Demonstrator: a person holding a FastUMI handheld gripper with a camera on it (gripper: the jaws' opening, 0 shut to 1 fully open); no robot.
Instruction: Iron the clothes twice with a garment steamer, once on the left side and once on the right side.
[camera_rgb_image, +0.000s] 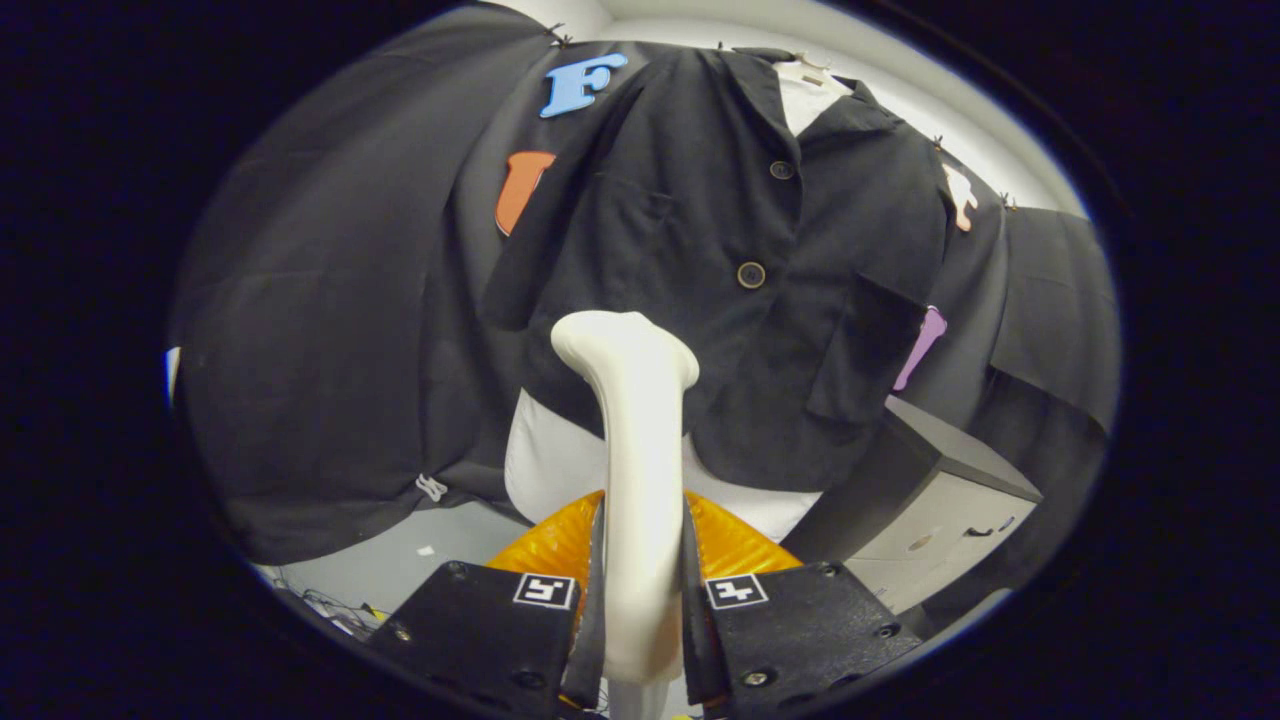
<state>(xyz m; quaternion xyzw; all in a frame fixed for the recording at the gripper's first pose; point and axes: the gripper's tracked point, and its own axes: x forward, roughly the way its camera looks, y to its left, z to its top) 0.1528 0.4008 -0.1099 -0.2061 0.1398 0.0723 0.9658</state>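
A black short-sleeved buttoned shirt (740, 260) hangs on a white hanger (812, 75) over a white form, straight ahead of me. My gripper (640, 590) is shut on the cream handle of the garment steamer (640, 470), both fingers pressing its sides. The steamer rises between the fingers and its head (625, 345) points at the shirt's lower front, left of the button line. Whether the head touches the cloth cannot be told. Behind the handle sits an orange ribbed part (735, 545) of the gripper.
The booth's black cloth wall (330, 330) hangs to the left and behind the shirt. A grey cabinet (940, 500) with a dark top stands low on the right, close to the shirt's hem. Pale floor (400, 565) with some cables lies at the lower left.
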